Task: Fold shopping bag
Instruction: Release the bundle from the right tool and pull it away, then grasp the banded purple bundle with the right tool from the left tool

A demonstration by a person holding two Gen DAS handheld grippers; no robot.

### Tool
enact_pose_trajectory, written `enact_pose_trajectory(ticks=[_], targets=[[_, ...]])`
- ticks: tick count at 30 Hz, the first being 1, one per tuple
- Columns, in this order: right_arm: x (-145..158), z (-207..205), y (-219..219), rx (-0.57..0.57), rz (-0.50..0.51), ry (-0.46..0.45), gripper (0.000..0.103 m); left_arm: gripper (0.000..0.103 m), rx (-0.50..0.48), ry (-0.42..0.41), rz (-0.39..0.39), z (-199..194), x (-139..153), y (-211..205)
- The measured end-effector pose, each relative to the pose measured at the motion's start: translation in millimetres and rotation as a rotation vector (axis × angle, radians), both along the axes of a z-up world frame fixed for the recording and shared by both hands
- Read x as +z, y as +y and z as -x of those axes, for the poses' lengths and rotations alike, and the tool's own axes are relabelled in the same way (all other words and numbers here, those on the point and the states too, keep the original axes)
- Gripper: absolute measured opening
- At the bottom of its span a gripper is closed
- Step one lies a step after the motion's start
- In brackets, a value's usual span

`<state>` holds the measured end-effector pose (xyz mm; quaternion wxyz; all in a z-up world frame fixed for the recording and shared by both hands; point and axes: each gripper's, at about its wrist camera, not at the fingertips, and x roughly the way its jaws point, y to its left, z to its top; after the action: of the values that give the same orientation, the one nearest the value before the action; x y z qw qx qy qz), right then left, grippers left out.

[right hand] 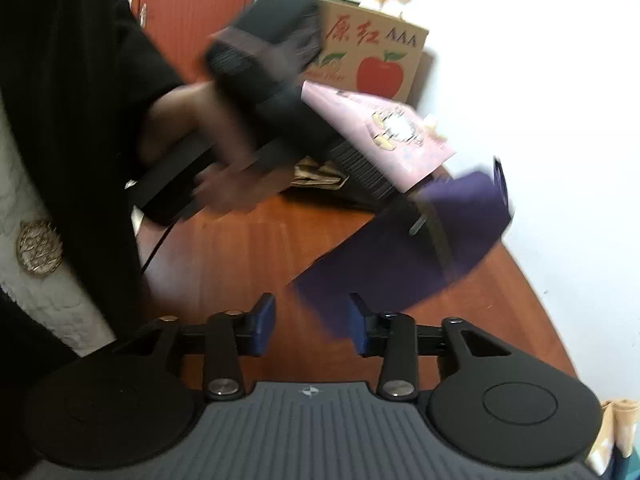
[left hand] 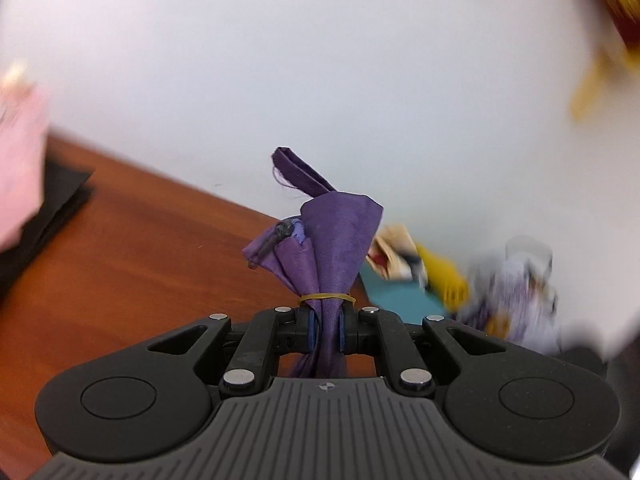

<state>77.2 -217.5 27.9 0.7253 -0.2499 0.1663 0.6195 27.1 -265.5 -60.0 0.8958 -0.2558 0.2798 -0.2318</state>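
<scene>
The purple fabric shopping bag (left hand: pixel 332 236) is bunched between the fingers of my left gripper (left hand: pixel 326 330), which is shut on it and holds it up above the brown table (left hand: pixel 120 260). A handle loop sticks up from the bunch. In the right wrist view the same purple bag (right hand: pixel 404 248) hangs blurred from the left gripper's black body (right hand: pixel 272 76), held in the person's hand above the table (right hand: pixel 240 248). My right gripper (right hand: pixel 312 330) is open and empty, just below the bag's lower corner.
A pink bag (right hand: pixel 384 132) and an apple-printed cardboard box (right hand: pixel 376 60) stand at the table's far end. A black folded item (left hand: pixel 48 208) lies at left. Blurred teal, yellow and lilac things (left hand: pixel 460 284) sit at right. White wall behind.
</scene>
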Motion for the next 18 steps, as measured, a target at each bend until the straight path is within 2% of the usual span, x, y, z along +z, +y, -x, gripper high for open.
enact_pose_trajectory(ticks=[4,8,10,14,18], targets=[[-16.2,15.8,3.7,-0.033,0.019,0.008,0.043,0.011,-0.005,-0.001,-0.040,-1.5,-1.9,-4.0],[-29.7,28.1,13.3,-0.081,0.018,0.043,0.044,0.011,-0.021,-0.006,-0.040,-0.1,2.2,3.0],[-27.4,27.1,-10.8,-0.108,0.014,0.056,0.044,0.011,-0.027,-0.005,-0.045,0.1,2.8,4.6],[-37.4,5.7,3.4,-0.155,0.010,0.074,0.046,0.011,-0.059,-0.010,-0.062,-0.6,-2.0,3.1],[-32.2,16.6,-27.2,-0.196,0.004,0.084,0.047,0.011,-0.077,-0.002,-0.071,-1.2,-5.4,0.0]])
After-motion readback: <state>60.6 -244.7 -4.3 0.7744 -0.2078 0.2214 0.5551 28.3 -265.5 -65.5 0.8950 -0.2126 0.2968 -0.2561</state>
